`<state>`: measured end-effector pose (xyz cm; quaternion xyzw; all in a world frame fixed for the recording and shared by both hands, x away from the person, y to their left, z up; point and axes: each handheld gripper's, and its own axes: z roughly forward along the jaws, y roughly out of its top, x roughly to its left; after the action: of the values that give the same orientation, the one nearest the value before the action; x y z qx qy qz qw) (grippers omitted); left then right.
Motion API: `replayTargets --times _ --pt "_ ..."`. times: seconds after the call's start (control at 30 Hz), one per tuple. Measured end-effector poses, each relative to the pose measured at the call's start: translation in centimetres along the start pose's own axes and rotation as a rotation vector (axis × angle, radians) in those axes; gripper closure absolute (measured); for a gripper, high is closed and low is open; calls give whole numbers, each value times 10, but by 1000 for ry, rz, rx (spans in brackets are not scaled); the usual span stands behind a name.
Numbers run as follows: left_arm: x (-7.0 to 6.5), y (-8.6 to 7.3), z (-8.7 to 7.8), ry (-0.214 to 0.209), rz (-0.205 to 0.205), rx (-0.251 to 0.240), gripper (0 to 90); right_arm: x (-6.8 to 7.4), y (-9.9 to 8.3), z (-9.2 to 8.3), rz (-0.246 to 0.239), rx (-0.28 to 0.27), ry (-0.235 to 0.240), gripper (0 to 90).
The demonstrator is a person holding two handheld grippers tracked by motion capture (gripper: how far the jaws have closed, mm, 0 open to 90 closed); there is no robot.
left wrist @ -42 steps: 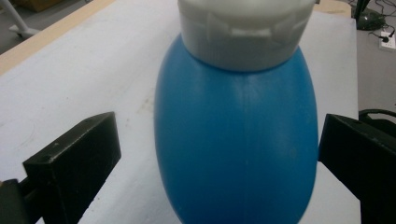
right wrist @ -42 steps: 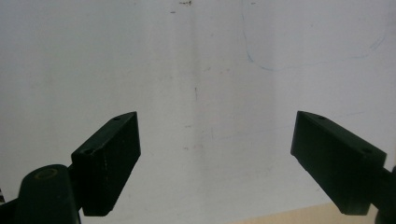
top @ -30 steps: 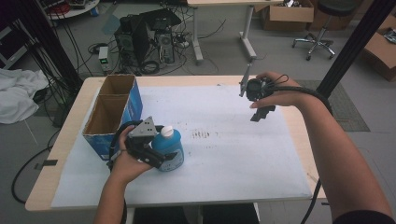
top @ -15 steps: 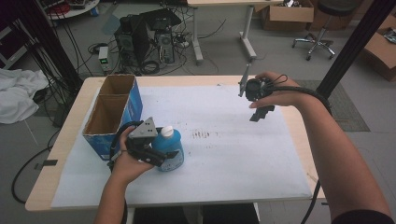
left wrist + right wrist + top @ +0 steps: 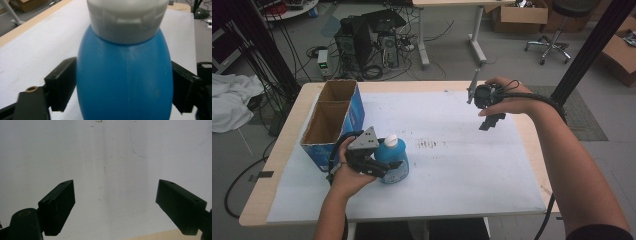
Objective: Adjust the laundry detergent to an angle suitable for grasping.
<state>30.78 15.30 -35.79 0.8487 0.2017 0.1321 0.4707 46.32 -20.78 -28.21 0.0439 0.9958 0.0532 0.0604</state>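
The bottle [image 5: 393, 159] is a squat, egg-shaped thing of smooth blue plastic, with a faint mould seam down its belly and a ribbed white cap [image 5: 128, 20] on a wide neck. It stands upright on the white sheet [image 5: 452, 165] that covers the table [image 5: 282, 150], near the left edge and towards the front, just beside the open blue box [image 5: 332, 120]; its long axis runs straight up, cap uppermost. The left gripper [image 5: 384, 162] has just been closing its jaws, and in the left gripper view they press on both flanks of the bottle's belly. The right gripper [image 5: 488, 122] hangs above the far right part of the table, jaws spread wide with nothing between them.
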Motion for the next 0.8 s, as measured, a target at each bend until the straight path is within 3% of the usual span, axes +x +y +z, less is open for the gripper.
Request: replayTargets --times 0.53,0.8 --pt "-1 0 -2 0 -4 -19 284 0 2 2 -3 2 2 159" --pt "-1 -1 -3 3 -4 -23 371 0 2 2 -3 3 1 159"
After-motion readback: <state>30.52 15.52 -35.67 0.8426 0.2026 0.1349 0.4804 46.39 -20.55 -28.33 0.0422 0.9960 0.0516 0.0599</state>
